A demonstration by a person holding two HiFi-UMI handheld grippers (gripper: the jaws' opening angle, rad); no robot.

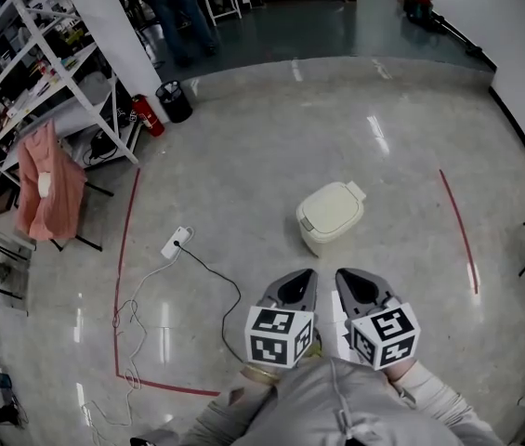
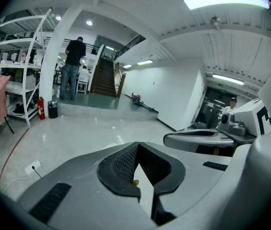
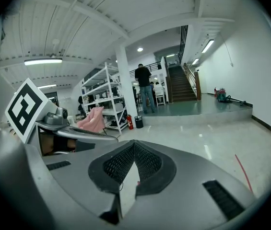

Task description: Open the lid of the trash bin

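Observation:
A cream trash bin [image 1: 330, 216] stands on the grey floor with its lid down, a small tab sticking out at its far right corner. My left gripper [image 1: 305, 277] and right gripper [image 1: 345, 277] are held side by side near my body, a short way in front of the bin and not touching it. Both are shut with nothing between the jaws. In the left gripper view my left gripper [image 2: 137, 145] shows its black pads meeting at the tips. The right gripper [image 3: 134, 143] looks the same in its own view. Neither gripper view shows the bin clearly.
A white power strip [image 1: 177, 242] with a black cable lies left of the bin. Red tape lines [image 1: 128, 235] mark the floor. At far left are white shelving [image 1: 53, 68], a chair with pink cloth [image 1: 50, 189], a fire extinguisher [image 1: 148, 116] and a black wastebasket [image 1: 174, 101]. A person [image 1: 177, 12] stands at the back.

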